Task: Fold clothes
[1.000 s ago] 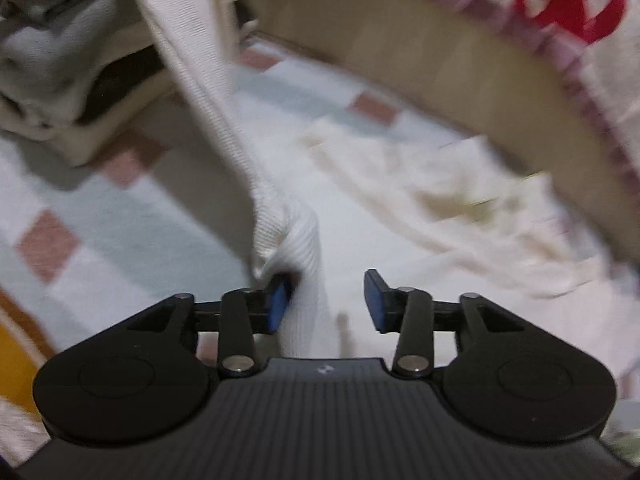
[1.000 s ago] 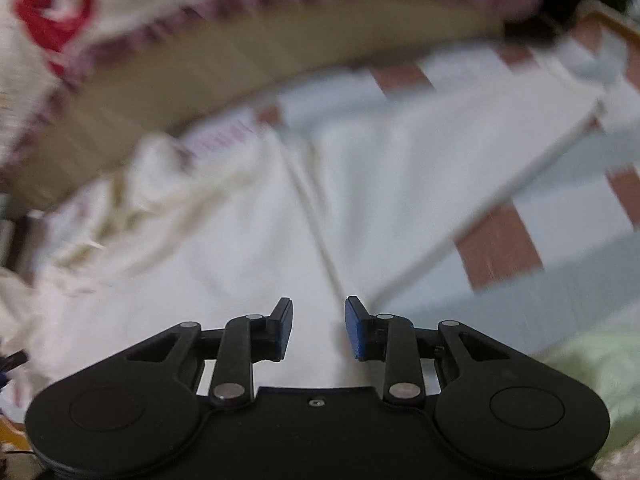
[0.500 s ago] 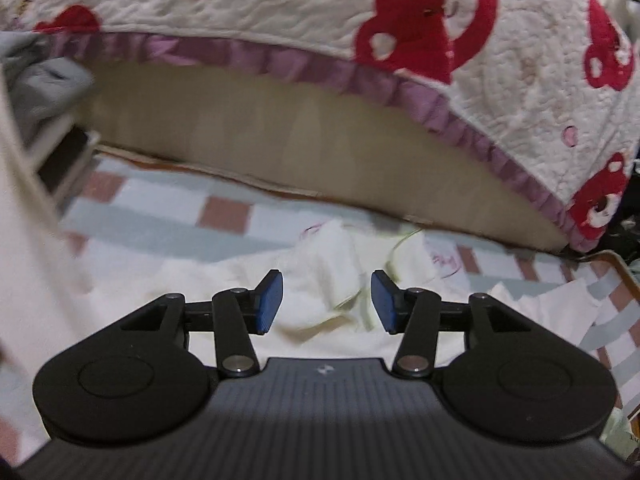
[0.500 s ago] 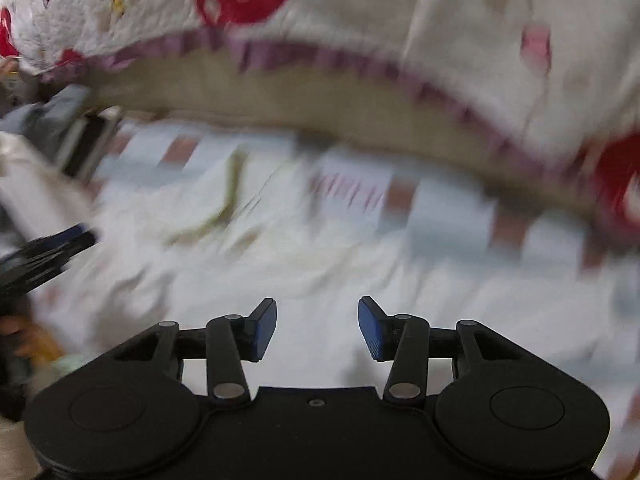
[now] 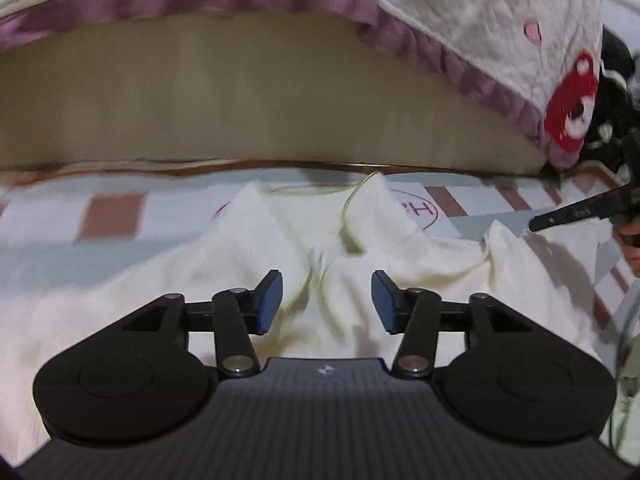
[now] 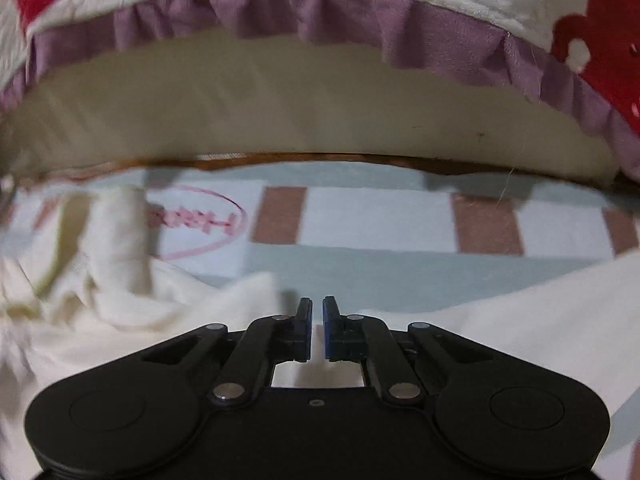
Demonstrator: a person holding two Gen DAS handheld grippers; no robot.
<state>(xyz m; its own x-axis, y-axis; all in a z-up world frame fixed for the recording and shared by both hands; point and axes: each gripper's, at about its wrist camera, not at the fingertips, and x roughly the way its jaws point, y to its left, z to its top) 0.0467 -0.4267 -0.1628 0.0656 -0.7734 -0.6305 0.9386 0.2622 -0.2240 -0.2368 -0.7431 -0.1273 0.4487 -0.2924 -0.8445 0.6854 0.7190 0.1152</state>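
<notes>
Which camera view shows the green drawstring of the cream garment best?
The left wrist view. There the green drawstring lies in full, looping across the crumpled cream garment ahead of the claw. The right wrist view shows only a blurred greenish trace at the far left edge.

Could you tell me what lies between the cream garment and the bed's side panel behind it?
In both wrist views, only bare checked sheet separates the garment from the panel, including a red oval stamp beside the garment.

Checked mat (image 6: 400, 220) below beige mattress side (image 5: 200, 92) and purple-frilled quilt (image 6: 280, 12).
</notes>
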